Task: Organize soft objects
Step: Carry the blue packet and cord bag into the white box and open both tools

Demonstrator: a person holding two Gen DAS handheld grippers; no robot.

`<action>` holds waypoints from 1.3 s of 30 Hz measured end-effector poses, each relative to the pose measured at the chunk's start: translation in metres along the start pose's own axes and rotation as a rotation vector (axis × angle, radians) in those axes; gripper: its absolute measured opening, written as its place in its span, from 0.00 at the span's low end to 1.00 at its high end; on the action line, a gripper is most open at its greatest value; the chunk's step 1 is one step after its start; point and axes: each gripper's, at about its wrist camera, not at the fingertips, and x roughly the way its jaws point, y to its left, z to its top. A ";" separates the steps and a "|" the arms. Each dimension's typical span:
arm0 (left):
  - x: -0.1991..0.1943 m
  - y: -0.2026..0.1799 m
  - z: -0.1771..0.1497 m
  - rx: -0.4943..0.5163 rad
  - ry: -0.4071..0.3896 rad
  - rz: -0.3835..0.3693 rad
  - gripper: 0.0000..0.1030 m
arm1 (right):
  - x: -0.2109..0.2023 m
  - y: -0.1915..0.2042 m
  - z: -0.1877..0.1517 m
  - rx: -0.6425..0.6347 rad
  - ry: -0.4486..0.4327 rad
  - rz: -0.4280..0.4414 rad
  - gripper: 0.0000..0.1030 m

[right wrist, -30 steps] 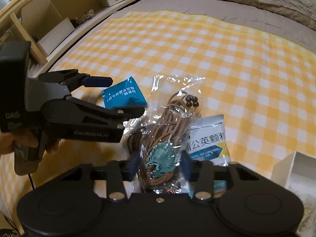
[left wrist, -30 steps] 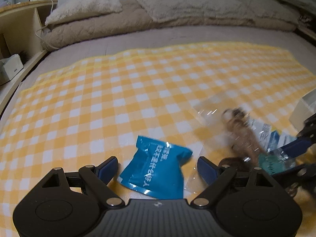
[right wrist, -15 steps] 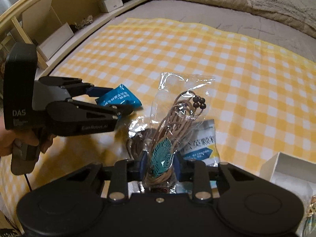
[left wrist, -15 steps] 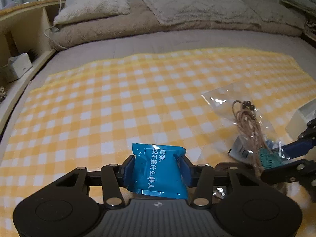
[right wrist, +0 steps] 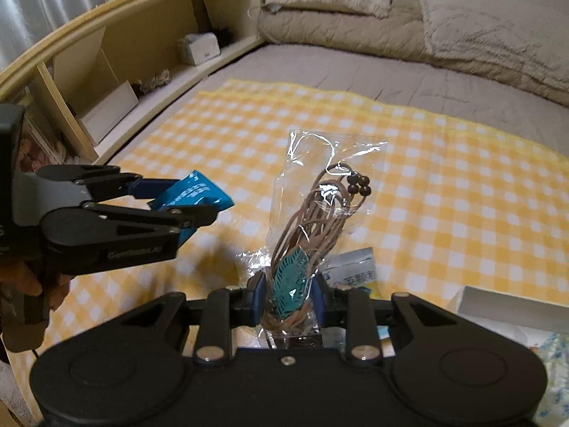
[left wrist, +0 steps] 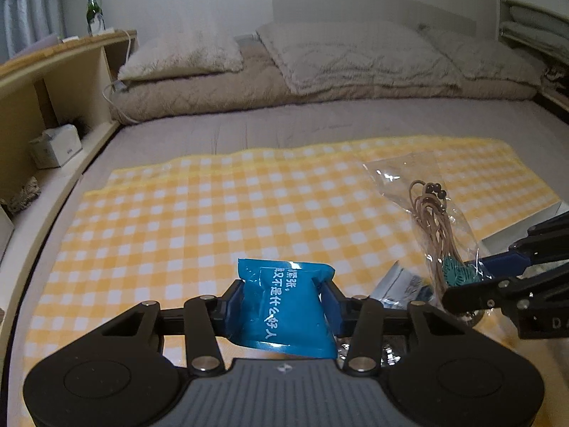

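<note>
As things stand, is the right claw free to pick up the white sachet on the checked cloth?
Probably not: the right claw is shut on the clear bag of cord, and that bag hangs over the white sachet.

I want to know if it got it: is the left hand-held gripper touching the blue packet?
Touching. In the left wrist view the left hand-held gripper has both blue pads pressed against the sides of the blue packet, which pinches in between them.

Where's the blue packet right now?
The blue packet is pinched in the left gripper, lifted off the yellow checked cloth, left of the clear bag held by the right gripper.
</note>
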 end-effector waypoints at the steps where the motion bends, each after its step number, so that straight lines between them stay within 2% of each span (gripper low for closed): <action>1: -0.006 -0.001 0.001 -0.008 -0.008 -0.005 0.46 | -0.006 -0.001 -0.001 0.002 -0.011 -0.005 0.27; 8: -0.037 -0.019 0.007 -0.050 -0.044 -0.036 0.45 | -0.046 -0.013 -0.007 0.010 -0.072 -0.042 0.27; 18: -0.058 -0.062 0.016 -0.067 -0.077 -0.090 0.45 | -0.102 -0.034 -0.030 0.040 -0.122 -0.113 0.27; 30: -0.068 -0.151 0.026 -0.098 -0.082 -0.268 0.45 | -0.166 -0.094 -0.076 0.124 -0.128 -0.252 0.27; 39: -0.058 -0.230 0.025 -0.065 -0.032 -0.383 0.45 | -0.199 -0.141 -0.117 0.191 -0.107 -0.337 0.27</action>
